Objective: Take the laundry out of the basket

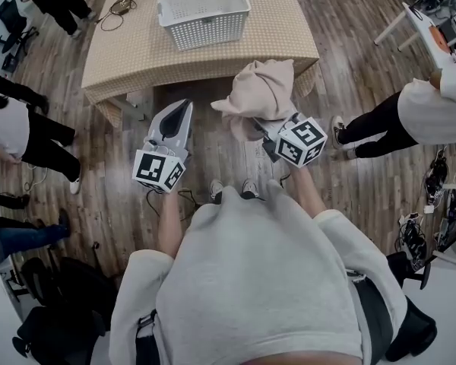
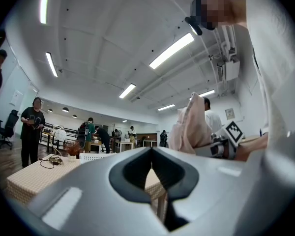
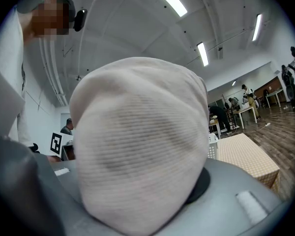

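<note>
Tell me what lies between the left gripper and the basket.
Only bare tablecloth, by the head view, between left gripper and basket.

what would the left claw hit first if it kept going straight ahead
Probably the cloth-covered table, at its near edge: the left claw points level at it, nothing between. Height is unclear; it might pass above toward the basket.

I can read no words, numbers or brand names anywhere. The left cube (image 1: 159, 170) on my left tongs (image 1: 184, 106) and the right cube (image 1: 302, 142) on my right tongs (image 1: 262, 126) carry only black-and-white square patterns. A wall plaque (image 2: 229, 113) is too small to read.
</note>
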{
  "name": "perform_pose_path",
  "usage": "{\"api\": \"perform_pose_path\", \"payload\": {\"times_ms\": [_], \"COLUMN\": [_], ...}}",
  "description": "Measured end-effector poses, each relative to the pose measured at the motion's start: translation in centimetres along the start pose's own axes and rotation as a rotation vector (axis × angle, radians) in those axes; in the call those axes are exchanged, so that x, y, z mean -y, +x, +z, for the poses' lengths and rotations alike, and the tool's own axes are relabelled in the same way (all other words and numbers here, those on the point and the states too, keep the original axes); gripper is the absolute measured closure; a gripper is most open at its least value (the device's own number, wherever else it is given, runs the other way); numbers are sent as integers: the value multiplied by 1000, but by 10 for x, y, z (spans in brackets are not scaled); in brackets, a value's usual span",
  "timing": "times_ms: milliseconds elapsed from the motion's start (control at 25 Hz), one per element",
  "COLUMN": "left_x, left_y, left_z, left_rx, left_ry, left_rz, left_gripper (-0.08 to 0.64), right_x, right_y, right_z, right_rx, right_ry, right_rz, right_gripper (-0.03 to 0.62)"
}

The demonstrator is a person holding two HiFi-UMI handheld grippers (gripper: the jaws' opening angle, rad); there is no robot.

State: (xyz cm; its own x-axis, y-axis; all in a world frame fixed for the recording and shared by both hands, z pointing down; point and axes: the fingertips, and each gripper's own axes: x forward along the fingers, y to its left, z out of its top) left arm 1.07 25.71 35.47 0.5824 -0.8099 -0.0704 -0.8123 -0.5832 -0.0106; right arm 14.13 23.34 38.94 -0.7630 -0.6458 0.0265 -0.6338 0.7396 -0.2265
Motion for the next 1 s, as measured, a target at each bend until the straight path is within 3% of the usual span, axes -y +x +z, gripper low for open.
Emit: {"api": "perform_pose_path", "payload": {"times_ms": [480,1000], "left_x": [24,15], "left_y": [3,4], "left_z": [-5,-6], "left_rx": [-8,-17], "left_ry": [4,3], "left_rz": [-4,-8], "left_gripper": [553,553], "right_x": [8,5], "right_y": [-19,-7], "right_z": [-4,0], "right_rx": [2,-3], "right_ry": [2,-19], "right_rz": [-7,-11], "right_gripper": [364,364]}}
